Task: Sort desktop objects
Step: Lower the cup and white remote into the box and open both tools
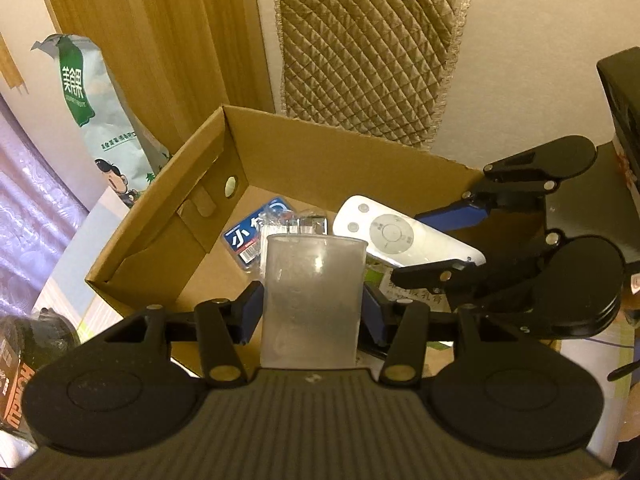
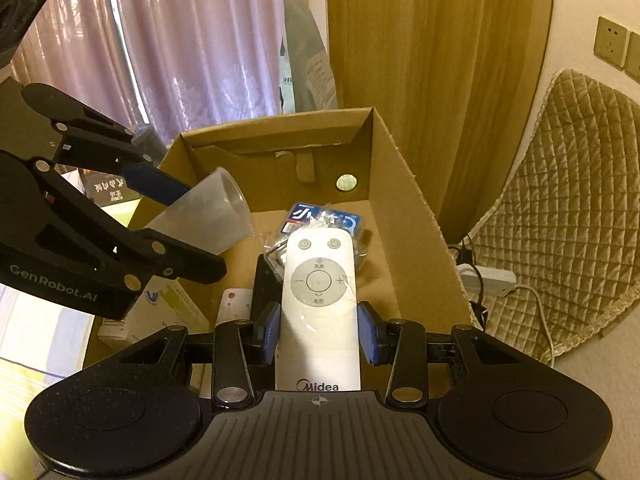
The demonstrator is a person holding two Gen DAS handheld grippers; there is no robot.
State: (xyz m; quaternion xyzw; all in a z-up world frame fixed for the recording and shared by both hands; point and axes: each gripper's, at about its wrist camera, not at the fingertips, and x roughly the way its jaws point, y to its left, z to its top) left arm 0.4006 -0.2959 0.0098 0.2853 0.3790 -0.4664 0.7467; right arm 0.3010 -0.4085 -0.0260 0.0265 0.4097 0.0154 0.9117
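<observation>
Left gripper [image 1: 313, 312]: clamping one frosted cup [image 1: 312, 300] over the cardboard box [image 1: 160, 216]
Right gripper [image 2: 319, 332]: gripping one white remote [image 2: 319, 308] above the box
Inside the box: one blue packet [image 2: 320, 218] is lying

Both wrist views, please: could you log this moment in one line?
left tongs: shut on plastic cup | right tongs: shut on remote | both over cardboard box

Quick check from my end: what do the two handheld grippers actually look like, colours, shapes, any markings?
Both grippers, left gripper and right gripper, are matte black: ribbed body, two rounded lobes with disc insets, jointed linkage bars with silver and brass rivets. The fingers carry blue ribbed pads. The left one's side reads GenRobot.AI in pale lettering. No cables or sleeves visible.
</observation>
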